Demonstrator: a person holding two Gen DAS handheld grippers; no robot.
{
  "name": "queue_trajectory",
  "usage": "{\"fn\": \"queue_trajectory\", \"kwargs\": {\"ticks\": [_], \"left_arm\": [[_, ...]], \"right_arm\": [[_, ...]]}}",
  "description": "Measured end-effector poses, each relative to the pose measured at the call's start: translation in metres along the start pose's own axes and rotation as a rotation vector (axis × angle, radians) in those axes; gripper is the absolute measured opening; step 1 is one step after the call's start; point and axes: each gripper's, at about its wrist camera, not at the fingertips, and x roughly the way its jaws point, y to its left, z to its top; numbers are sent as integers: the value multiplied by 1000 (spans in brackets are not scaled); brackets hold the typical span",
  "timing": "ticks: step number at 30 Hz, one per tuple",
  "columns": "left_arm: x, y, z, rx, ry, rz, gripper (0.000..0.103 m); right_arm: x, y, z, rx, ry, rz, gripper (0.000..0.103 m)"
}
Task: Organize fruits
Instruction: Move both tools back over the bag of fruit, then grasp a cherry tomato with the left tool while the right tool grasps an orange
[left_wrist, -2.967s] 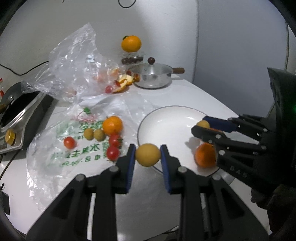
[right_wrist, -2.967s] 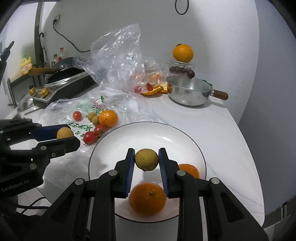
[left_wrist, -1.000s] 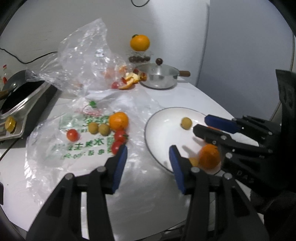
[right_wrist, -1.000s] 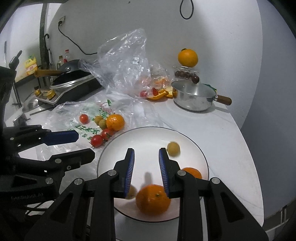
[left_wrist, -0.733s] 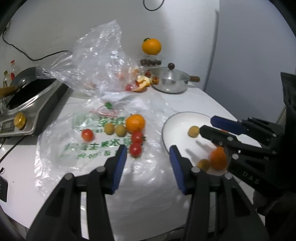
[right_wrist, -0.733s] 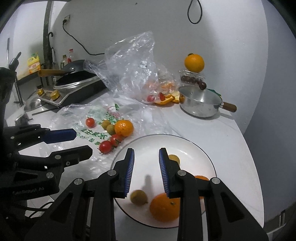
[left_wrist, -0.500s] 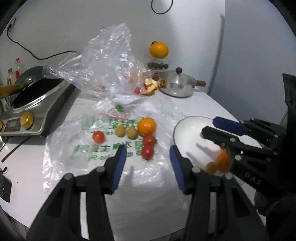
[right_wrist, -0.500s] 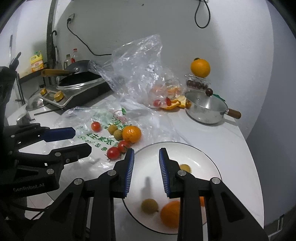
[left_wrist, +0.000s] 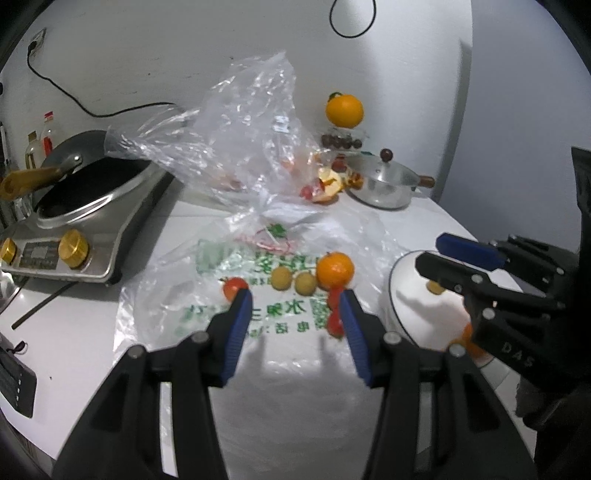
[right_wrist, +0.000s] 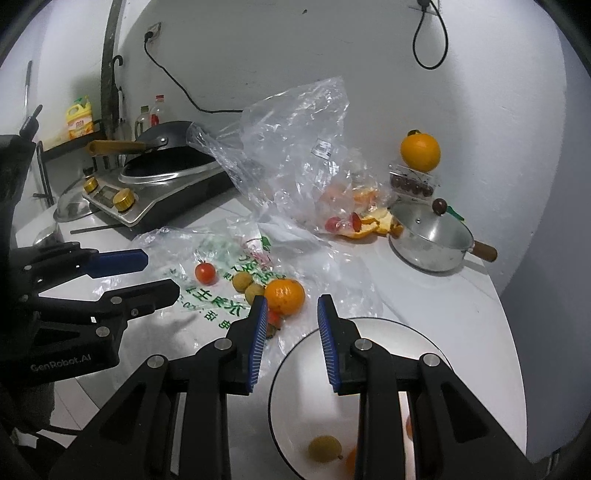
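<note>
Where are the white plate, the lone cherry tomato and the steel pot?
white plate (right_wrist: 391, 332): right wrist view, bare far side.
cherry tomato (right_wrist: 205, 272): right wrist view, its middle.
steel pot (right_wrist: 430, 230): right wrist view, lid.

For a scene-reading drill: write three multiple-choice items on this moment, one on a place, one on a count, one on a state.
1. Where is the loose orange?
A. on the printed plastic bag
B. on the white plate
C. in the lidded pot

2. How many small yellow-brown fruits lie directly left of that orange?
A. none
B. two
C. five

3. The left gripper is:
A. shut on a tomato
B. shut on an orange
C. open, holding nothing

A: it rests on the green print.
B: a pair lies side by side.
C: its blue pads stand apart.
</note>
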Motion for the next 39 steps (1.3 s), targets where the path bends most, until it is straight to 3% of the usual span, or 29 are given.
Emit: {"fn": "queue_trajectory", "kwargs": {"ticks": [10,12,14,24,39], "left_arm": [[19,20,12,-19,3,13,52],[23,23,14,-21,4,9,60],[26,28,16,-33,-2,5,68],[52,42,22,-35,37,12,68],[99,54,21,22,111,-1,68]], "right_arm": [[18,0,16,-13,13,-1,30],[22,-2,19,-12,16,-1,42],[26,-3,21,-12,19,0,43],[50,-5,25,-11,61,3,43],[108,2,25,-1,209,10,43]]}}
